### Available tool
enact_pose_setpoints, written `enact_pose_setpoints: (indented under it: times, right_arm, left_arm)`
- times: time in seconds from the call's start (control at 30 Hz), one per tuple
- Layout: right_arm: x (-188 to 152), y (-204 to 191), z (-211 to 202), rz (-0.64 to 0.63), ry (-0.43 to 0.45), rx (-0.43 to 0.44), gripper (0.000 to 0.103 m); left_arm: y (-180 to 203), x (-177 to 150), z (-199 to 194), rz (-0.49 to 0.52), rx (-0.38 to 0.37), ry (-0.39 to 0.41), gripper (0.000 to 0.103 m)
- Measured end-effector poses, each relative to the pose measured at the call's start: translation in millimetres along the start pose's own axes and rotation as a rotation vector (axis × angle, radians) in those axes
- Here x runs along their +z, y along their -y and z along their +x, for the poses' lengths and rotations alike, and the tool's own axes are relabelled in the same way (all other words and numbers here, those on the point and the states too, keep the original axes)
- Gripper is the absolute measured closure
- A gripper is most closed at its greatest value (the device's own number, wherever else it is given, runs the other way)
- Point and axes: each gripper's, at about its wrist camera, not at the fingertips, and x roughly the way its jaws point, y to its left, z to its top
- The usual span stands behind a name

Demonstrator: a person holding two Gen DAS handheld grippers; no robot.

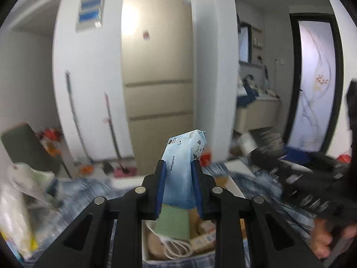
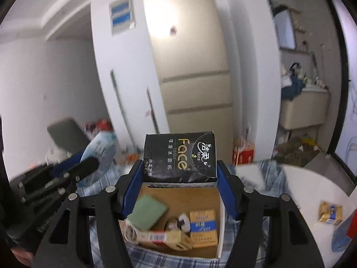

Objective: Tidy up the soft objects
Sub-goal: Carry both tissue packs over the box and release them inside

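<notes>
blue pads of the left gripper (image 1: 179,186) clamp a pale blue tissue pack (image 1: 181,156), which stands up at twelve o'clock from the jaws, above an open cardboard box (image 1: 154,255). right gripper (image 2: 179,185) is clamped on a black tissue pack (image 2: 179,157), its jaws pressed to both sides, over the same box. green sponge (image 2: 147,211) lies inside at nine o'clock, yellow cartons (image 2: 203,227) at three o'clock.

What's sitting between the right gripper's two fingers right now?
A black tissue pack fills the gap between the right gripper's blue pads, held above the open cardboard box. The right wrist view shows it.
</notes>
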Motion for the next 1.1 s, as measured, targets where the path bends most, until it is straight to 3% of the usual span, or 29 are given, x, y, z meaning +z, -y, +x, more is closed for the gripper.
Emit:
enact_pose_setpoints:
  times: [0.2, 0.3, 0.53, 0.6, 0.63, 0.67, 0.7, 0.73, 0.77, 1.1]
  right_arm:
    - [-39.9, 4.9, 55.5, -0.056, -0.166, -0.046, 0.041]
    - [-49.5, 10.2, 70.8, -0.032, -0.237, -0.008, 0.041]
    - [-63.7, 8.7, 82.6, -0.028, -0.307, 0.030, 0.040]
    - [-63.5, 9.2, 85.3, -0.031, -0.315, 0.027, 0.034]
    - [-63.3, 9.5, 85.0, -0.030, -0.313, 0.023, 0.026]
    - [-62.9, 8.9, 84.3, -0.028, -0.308, 0.019, 0.020]
    - [-62.6, 9.3, 82.6, -0.025, -0.296, 0.016, 0.019]
    - [-61.6, 9.6, 82.5, -0.027, -0.292, 0.009, 0.019]
    - [-61.0, 9.6, 81.8, -0.033, -0.289, 0.004, 0.019]
    - [-53.1, 11.6, 72.4, -0.043, -0.250, -0.019, 0.019]
  left_arm:
    - [-7.4, -26.9, 41.8, -0.031, 0.029, -0.129, 0.078]
    - [-11.2, -41.2, 57.3, -0.029, 0.039, -0.174, 0.078]
    - [-20.1, -50.6, 62.9, -0.041, 0.044, -0.196, 0.078]
    - [-22.3, -50.9, 63.7, -0.048, 0.049, -0.203, 0.077]
    - [-23.6, -51.6, 64.3, -0.053, 0.050, -0.209, 0.075]
    - [-24.9, -52.3, 65.0, -0.059, 0.057, -0.216, 0.059]
    - [-25.7, -52.2, 64.7, -0.065, 0.070, -0.214, 0.033]
    - [-28.2, -51.8, 61.4, -0.079, 0.093, -0.188, 0.024]
    - [-30.2, -51.6, 58.6, -0.087, 0.098, -0.170, 0.020]
    - [-35.1, -41.9, 45.9, -0.094, 0.096, -0.130, 0.020]
